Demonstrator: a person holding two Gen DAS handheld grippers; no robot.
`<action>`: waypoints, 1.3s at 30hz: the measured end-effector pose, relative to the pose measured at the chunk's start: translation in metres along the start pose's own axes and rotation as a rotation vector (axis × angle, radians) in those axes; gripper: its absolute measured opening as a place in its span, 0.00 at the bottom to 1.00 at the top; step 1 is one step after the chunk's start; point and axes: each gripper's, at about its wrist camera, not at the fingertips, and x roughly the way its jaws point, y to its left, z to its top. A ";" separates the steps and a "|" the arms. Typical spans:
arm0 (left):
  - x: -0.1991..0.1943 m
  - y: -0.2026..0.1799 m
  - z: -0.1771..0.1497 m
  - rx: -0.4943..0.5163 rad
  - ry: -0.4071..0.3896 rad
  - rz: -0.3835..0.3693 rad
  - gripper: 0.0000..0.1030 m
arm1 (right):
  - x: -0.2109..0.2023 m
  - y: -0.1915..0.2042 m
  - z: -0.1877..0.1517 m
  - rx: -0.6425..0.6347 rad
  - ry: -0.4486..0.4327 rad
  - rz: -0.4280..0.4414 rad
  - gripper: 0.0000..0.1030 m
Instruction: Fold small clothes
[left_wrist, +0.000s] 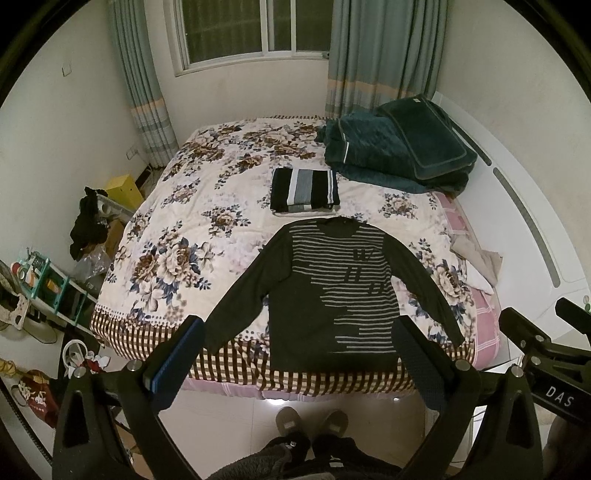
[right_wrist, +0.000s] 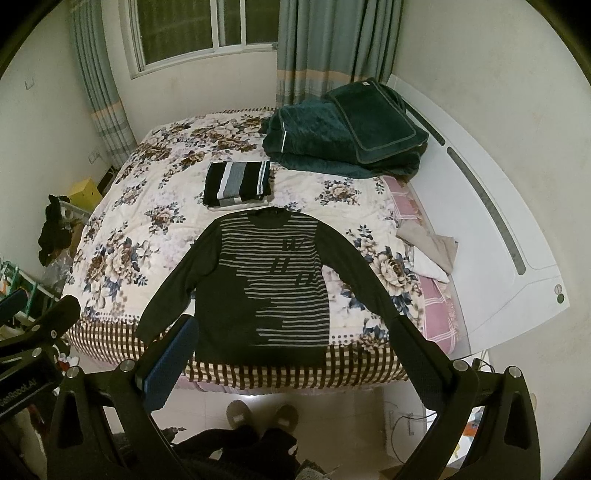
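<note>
The bed (left_wrist: 207, 206) carries everything: a dark striped sweater (left_wrist: 332, 295) lies flat and unfolded at its near edge, sleeves spread, while a folded striped stack (left_wrist: 304, 190) sits just beyond the collar, so judging by that, some clothes are done. Left gripper (left_wrist: 299, 354) and right gripper (right_wrist: 291, 350) hover before the bed, jaws apart, empty.

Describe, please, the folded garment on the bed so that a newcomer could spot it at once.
Start at the floral bed cover. Just beyond the spread-out sweater lies the folded garment, beside the green quilt. Only it has broad black, white and grey bands.
</note>
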 end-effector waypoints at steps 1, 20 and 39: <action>0.000 0.000 -0.003 0.000 0.000 0.000 1.00 | 0.001 0.000 0.000 -0.001 -0.001 -0.001 1.00; 0.017 0.002 0.014 0.009 0.009 -0.012 1.00 | -0.001 0.004 0.004 0.005 0.006 -0.001 1.00; 0.295 -0.037 0.020 0.096 0.054 0.240 1.00 | 0.281 -0.269 -0.068 0.691 0.350 -0.084 0.67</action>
